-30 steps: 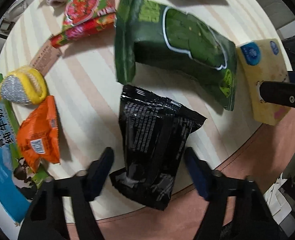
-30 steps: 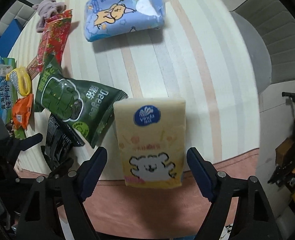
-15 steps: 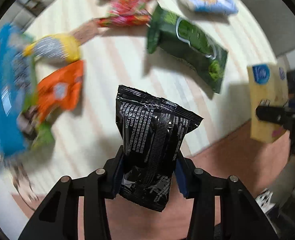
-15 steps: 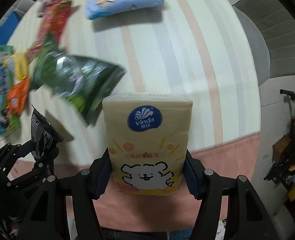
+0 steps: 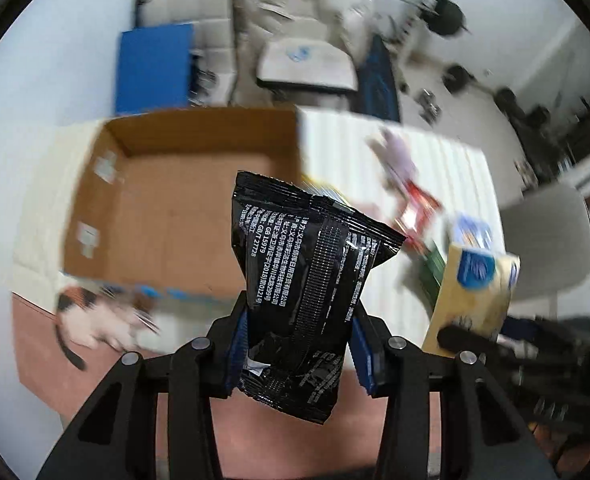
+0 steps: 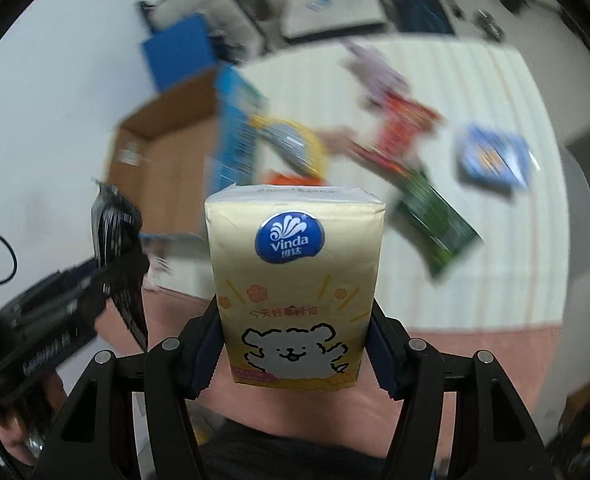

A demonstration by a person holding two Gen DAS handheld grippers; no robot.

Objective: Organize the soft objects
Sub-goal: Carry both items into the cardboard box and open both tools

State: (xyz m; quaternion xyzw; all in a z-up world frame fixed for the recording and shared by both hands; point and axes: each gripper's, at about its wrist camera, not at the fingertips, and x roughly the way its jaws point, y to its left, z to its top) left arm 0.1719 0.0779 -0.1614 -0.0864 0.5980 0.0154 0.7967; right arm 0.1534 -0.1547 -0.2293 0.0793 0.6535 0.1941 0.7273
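My left gripper (image 5: 297, 354) is shut on a black foil packet (image 5: 307, 280) with white print and holds it in the air in front of an open cardboard box (image 5: 167, 208). My right gripper (image 6: 293, 354) is shut on a yellow Vinda tissue pack (image 6: 295, 276) with a white bear on it, lifted above the striped table (image 6: 475, 280). In the left wrist view the tissue pack (image 5: 471, 296) shows at the right. The right wrist view has the black packet (image 6: 121, 248) and the left gripper at its left edge.
On the table lie a green snack bag (image 6: 435, 216), a red packet (image 6: 403, 128), a blue tissue pack (image 6: 495, 160), a yellow-rimmed silver scrubber (image 6: 291, 144) and an orange packet (image 6: 291, 179). Chairs and a blue panel (image 5: 155, 68) stand behind the box.
Both grippers closed on their items a second ago, then lifted them off the table. Both views swung left and up, so the cardboard box now fills the left wrist view.
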